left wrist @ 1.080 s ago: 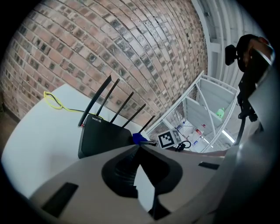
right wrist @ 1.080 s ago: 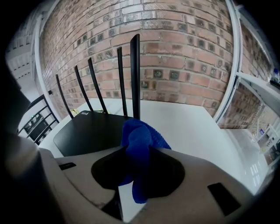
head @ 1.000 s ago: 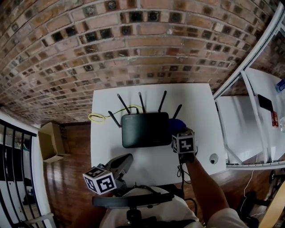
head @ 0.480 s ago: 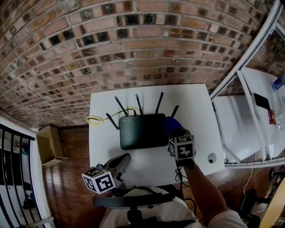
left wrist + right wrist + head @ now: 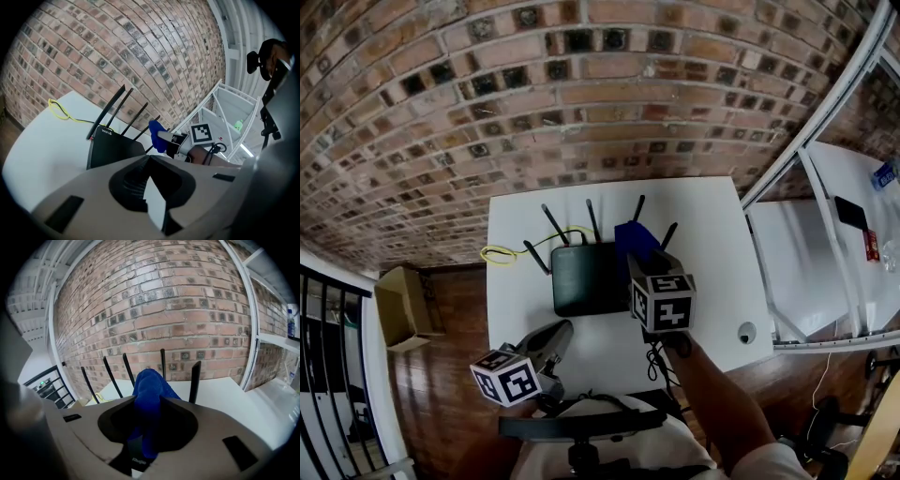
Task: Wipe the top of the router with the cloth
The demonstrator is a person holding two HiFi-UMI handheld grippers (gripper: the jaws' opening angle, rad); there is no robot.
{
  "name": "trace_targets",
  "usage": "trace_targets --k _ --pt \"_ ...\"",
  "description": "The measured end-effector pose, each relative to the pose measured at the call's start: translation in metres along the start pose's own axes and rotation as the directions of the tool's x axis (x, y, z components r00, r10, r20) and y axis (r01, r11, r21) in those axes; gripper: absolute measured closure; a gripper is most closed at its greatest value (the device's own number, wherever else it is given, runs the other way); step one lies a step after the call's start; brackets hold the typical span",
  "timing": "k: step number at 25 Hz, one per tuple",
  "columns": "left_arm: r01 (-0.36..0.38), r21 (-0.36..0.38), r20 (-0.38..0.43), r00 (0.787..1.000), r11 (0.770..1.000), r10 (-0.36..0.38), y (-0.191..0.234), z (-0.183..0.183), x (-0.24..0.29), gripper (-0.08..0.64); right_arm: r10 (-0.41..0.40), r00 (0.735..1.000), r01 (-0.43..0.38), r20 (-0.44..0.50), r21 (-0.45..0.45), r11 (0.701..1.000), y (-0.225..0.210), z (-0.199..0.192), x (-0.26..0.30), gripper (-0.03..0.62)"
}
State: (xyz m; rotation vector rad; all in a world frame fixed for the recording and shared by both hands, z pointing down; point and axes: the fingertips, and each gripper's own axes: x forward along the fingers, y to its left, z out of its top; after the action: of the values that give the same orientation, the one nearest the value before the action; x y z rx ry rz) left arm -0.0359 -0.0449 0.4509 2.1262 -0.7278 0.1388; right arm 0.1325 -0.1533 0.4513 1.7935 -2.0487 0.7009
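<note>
The right hand-held gripper (image 5: pixel 643 261) pinches the blue cloth (image 5: pixel 630 238) over the black router's (image 5: pixel 581 277) right side. The left hand-held gripper (image 5: pixel 559 330) is pressed together, empty, with the router just ahead on the worktop (image 5: pixel 712 244).

The cloth (image 5: pixel 634 240) is deep blue, the router (image 5: pixel 584 278) black (antennas (image 5: pixel 195 380) too). The bench (image 5: pixel 717 281) is white, the cable (image 5: pixel 501 252) yellow, the wall (image 5: pixel 581 94) red-brown brick.

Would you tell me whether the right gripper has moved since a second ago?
Yes. The right gripper, shut on the cloth, has shifted left, over the router's right edge.
</note>
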Motion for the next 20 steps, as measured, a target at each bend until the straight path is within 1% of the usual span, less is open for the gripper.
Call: trace_targets --k 2,6,10,14,20 --pt "0.002 0.004 -0.002 1.000 1.000 -0.002 0.001 0.003 -0.001 0.537 -0.014 0.999 0.013 0.040 0.032 0.999 0.007 0.017 0.004 0.460" --pt "0.006 0.008 -0.013 1.000 1.000 -0.006 0.006 0.006 -0.005 0.537 -0.071 0.991 0.062 0.113 0.077 0.995 0.014 0.046 0.009 0.460" --pt "0.012 0.021 -0.023 1.000 1.000 -0.011 0.011 0.011 -0.007 0.537 -0.131 0.981 0.115 0.146 0.114 0.987 0.014 0.060 0.013 0.460" --pt "0.028 0.031 -0.039 0.999 0.999 -0.027 0.017 0.016 -0.009 0.537 -0.186 0.974 0.167 0.126 0.149 0.975 0.009 0.055 0.021 0.460" --pt "0.038 0.035 -0.061 0.997 0.999 -0.036 0.024 0.020 -0.012 0.537 -0.237 0.970 0.225 0.044 0.187 0.956 -0.005 0.032 0.037 0.460"
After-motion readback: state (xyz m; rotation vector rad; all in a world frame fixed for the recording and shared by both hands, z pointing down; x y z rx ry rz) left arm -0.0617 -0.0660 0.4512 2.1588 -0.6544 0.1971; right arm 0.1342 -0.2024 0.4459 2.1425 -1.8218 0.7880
